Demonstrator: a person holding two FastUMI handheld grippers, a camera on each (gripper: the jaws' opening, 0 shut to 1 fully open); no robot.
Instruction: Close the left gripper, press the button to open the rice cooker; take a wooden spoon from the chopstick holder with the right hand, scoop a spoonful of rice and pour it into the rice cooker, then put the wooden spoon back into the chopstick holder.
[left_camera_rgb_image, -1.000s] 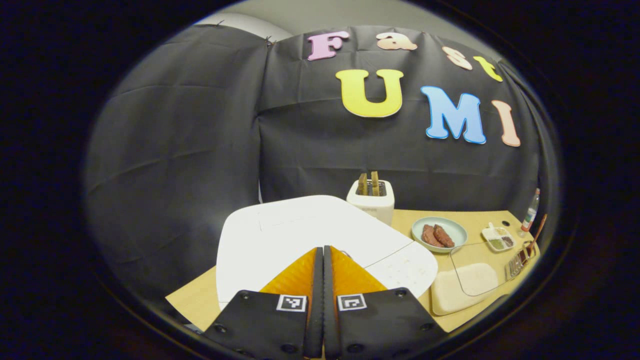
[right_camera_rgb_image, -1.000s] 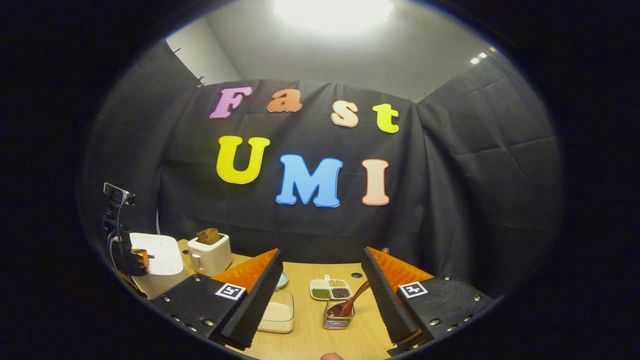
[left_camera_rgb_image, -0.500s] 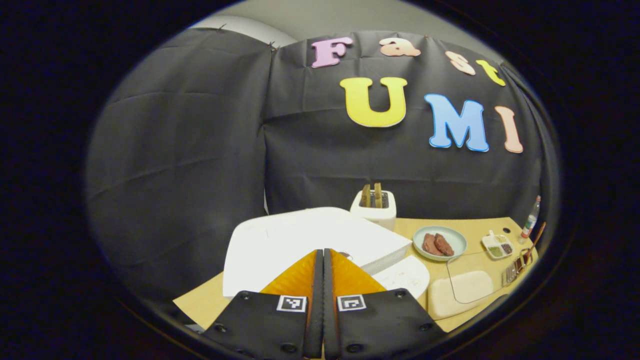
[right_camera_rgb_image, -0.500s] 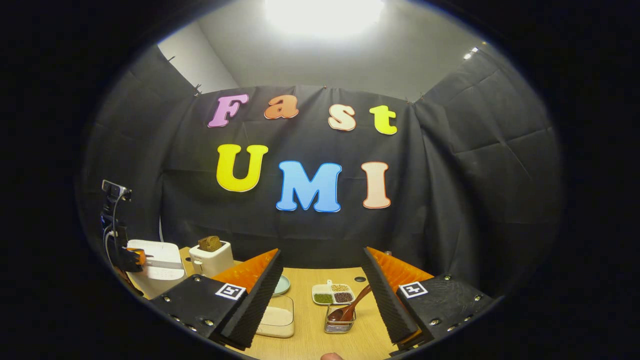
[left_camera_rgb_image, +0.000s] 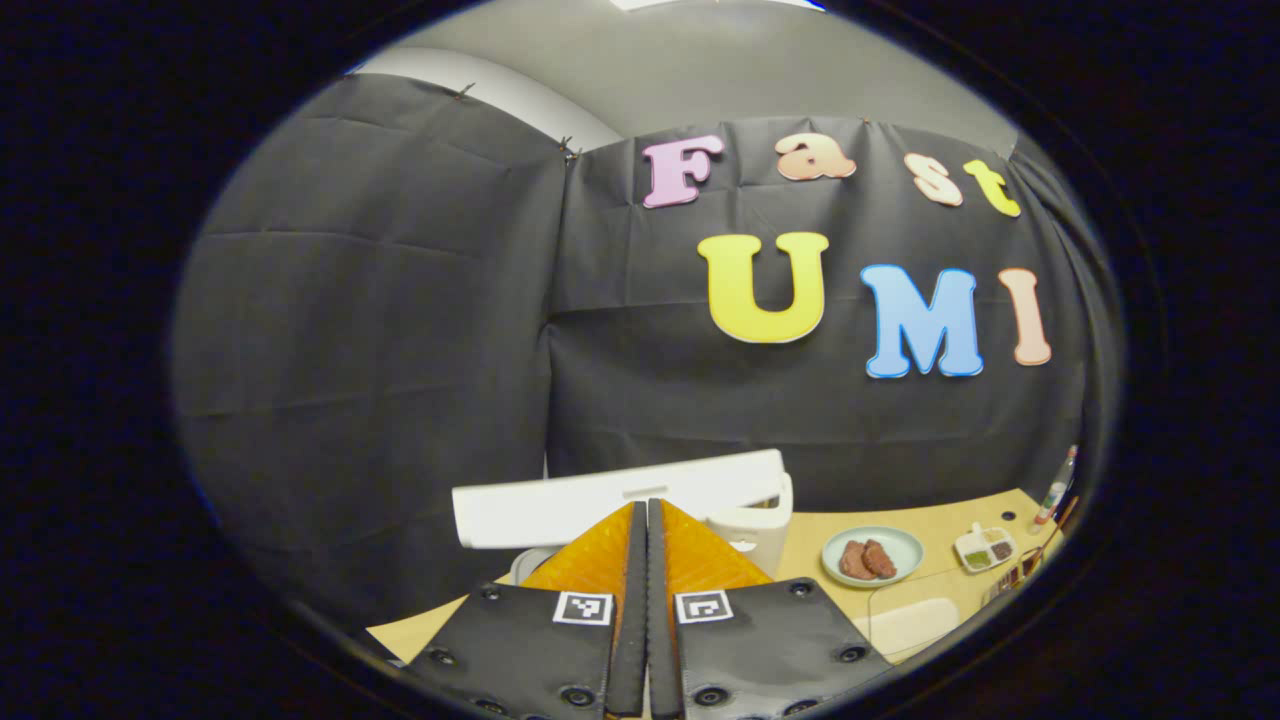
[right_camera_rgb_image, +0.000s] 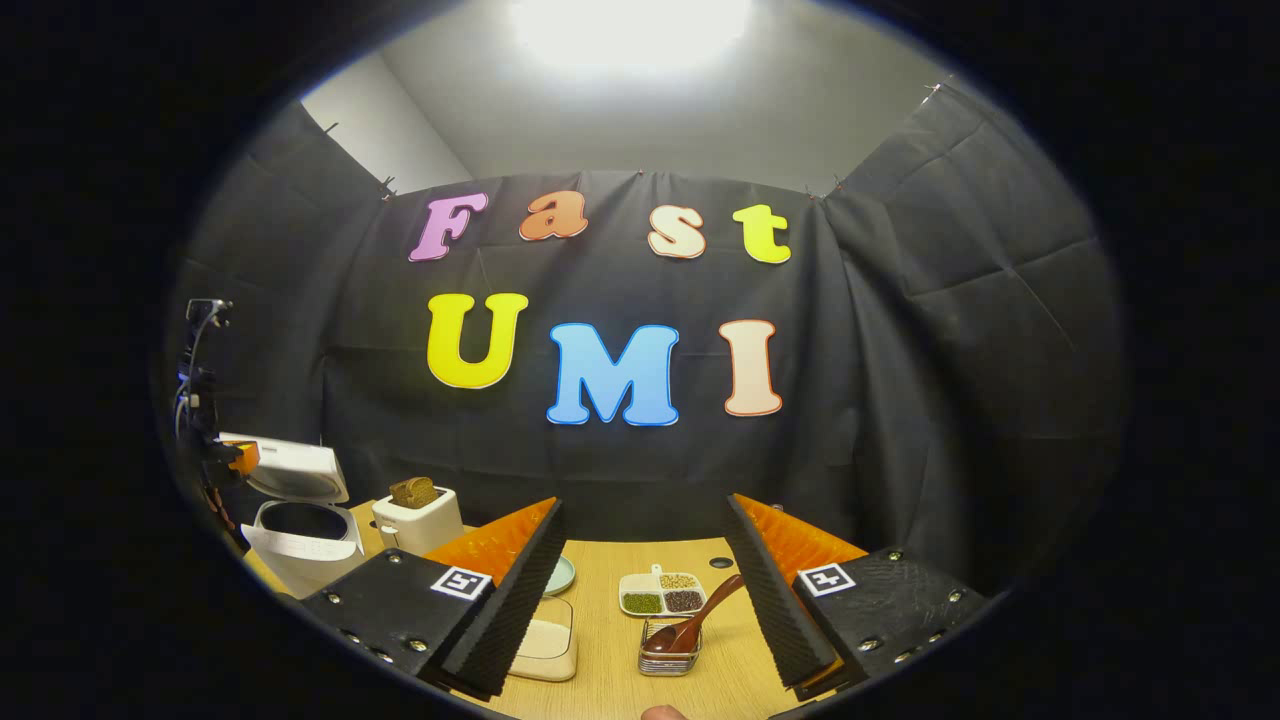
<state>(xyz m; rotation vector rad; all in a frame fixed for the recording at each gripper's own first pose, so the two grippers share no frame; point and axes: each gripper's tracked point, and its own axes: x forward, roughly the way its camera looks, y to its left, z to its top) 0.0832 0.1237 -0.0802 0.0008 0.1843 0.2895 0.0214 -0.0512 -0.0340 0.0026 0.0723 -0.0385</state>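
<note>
Left hand-held gripper (left_camera_rgb_image: 647, 600) closed, just before the open rice cooker's (right_camera_rgb_image: 300, 520) raised lid (left_camera_rgb_image: 620, 495).

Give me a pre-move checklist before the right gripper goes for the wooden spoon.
1. Rice cooker lid raised, pot open: ok.
2. Right gripper jaws wide apart and empty: ok.
3. Wooden spoon standing in the chopstick holder, handle leaning up to the right: ok.
4. Left gripper jaws shut, beside the lid: ok.
5. Rice in the clear container: ok.
6. Room for the jaws around the spoon handle near the divided dish: cannot tell.
</note>
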